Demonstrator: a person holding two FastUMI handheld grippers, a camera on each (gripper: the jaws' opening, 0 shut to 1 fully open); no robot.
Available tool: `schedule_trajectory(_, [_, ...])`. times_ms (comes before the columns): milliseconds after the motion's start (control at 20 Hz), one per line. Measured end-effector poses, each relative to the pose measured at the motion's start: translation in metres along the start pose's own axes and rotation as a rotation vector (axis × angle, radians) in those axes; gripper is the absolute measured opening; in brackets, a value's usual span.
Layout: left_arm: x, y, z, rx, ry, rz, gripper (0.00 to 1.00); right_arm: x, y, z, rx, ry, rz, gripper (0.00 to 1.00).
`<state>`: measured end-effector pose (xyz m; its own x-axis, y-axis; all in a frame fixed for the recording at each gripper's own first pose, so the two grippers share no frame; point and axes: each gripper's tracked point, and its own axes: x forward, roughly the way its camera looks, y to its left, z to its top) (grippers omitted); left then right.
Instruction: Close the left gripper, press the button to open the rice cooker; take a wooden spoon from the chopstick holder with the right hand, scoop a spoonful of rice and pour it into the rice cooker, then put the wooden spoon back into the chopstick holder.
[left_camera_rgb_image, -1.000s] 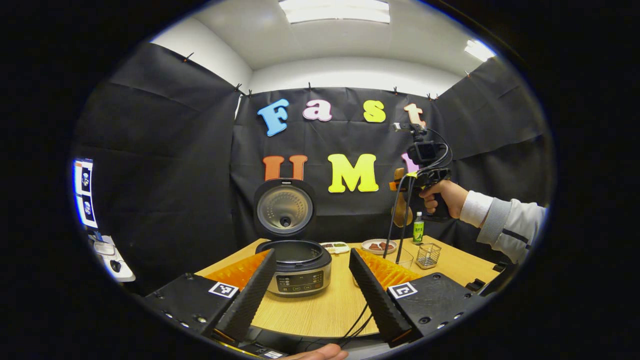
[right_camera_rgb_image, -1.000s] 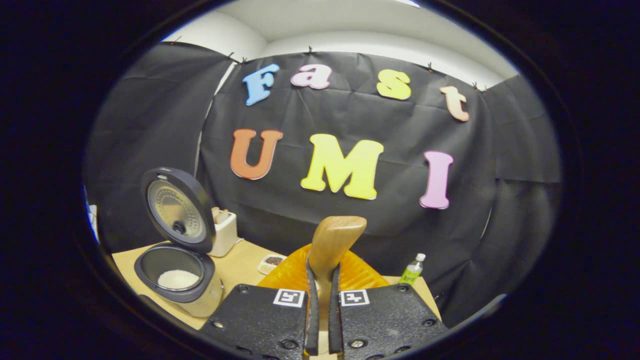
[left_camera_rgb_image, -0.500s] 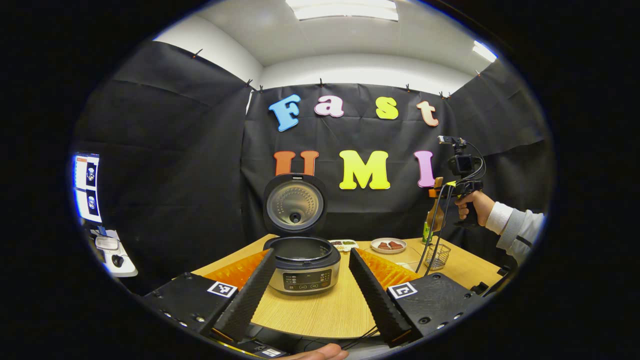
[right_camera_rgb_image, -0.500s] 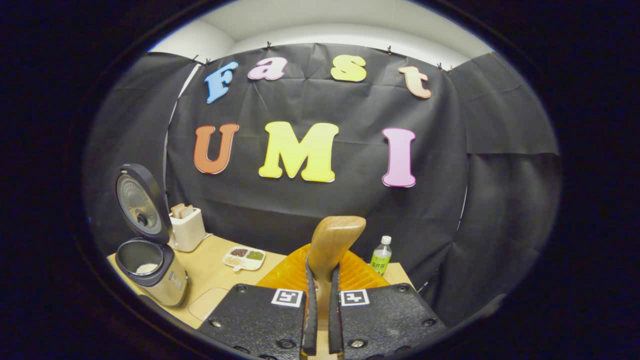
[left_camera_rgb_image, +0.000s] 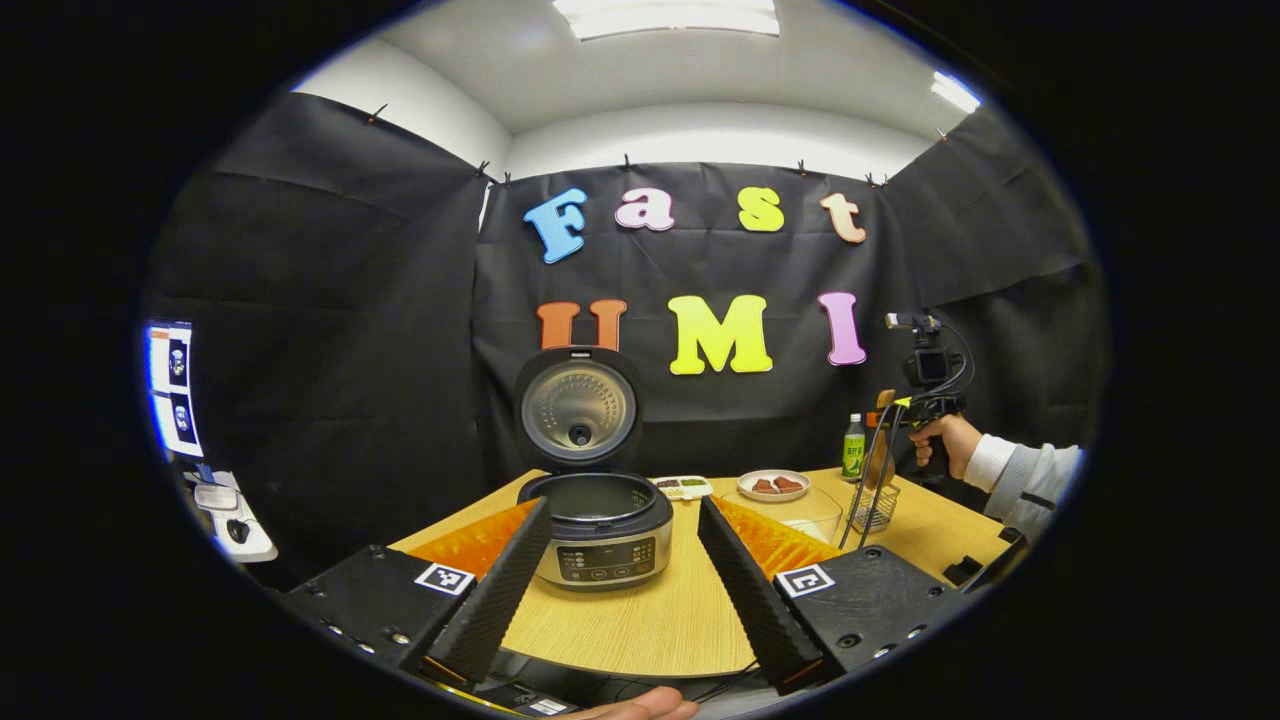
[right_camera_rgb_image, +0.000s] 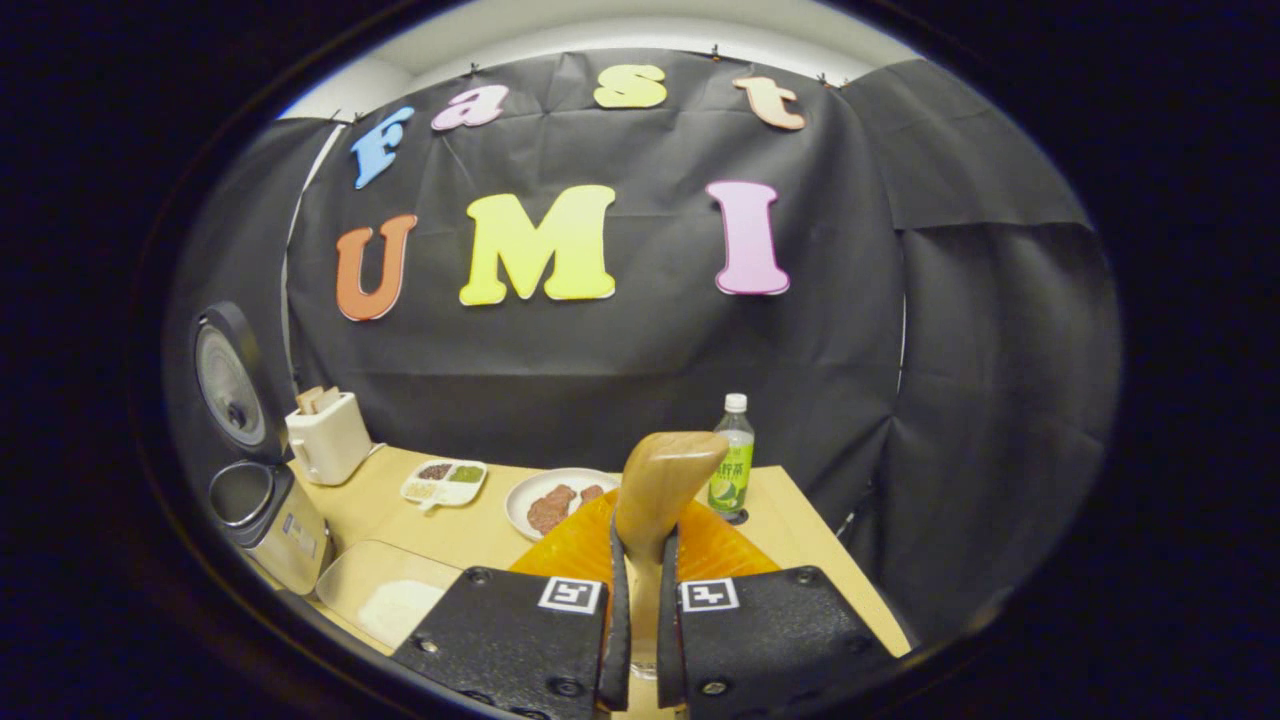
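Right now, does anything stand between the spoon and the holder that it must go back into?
Nothing visible does. In the left gripper view the spoon, clamped in the right gripper, hangs right over the holder. The bottle stands beside it, off that path. The gripper's cables hang close by.

Tan wooden spoon (right_camera_rgb_image: 660, 485), silver-and-black rice cooker (left_camera_rgb_image: 600, 535), green-labelled bottle (right_camera_rgb_image: 733, 470), light wood-grain table (left_camera_rgb_image: 660, 620).

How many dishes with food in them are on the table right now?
3: a round plate of brownish pieces near the bottle, a divided dish of grains beside it, and a clear tray of rice in front. Others may be hidden.
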<state>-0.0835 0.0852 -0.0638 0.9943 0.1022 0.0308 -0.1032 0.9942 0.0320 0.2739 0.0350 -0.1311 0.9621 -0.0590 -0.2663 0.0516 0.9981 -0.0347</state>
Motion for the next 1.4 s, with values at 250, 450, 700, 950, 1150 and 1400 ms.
schedule_trajectory(250, [-0.001,0.002,0.003,-0.004,-0.004,0.023,0.94,0.012,-0.004,-0.021,0.064,0.039,0.027,0.18])
schedule_trajectory(450, [0.003,-0.004,0.001,-0.014,0.004,0.017,0.94,0.010,-0.002,-0.023,0.118,0.035,0.041,0.33])
schedule_trajectory(700, [0.013,-0.011,-0.007,0.018,0.032,0.015,0.94,-0.004,0.000,-0.012,0.112,0.008,0.029,0.81])
schedule_trajectory(950, [0.038,-0.016,-0.023,-0.027,0.092,0.018,0.93,-0.037,0.000,0.018,0.036,-0.075,0.016,0.94])
schedule_trajectory(1150, [0.070,-0.010,-0.019,0.006,0.138,0.036,0.93,-0.073,-0.006,0.031,0.019,-0.124,0.004,0.98])
schedule_trajectory(1400, [0.116,-0.011,0.007,-0.010,0.163,0.016,0.93,-0.125,-0.011,0.050,0.000,-0.188,0.028,0.98])
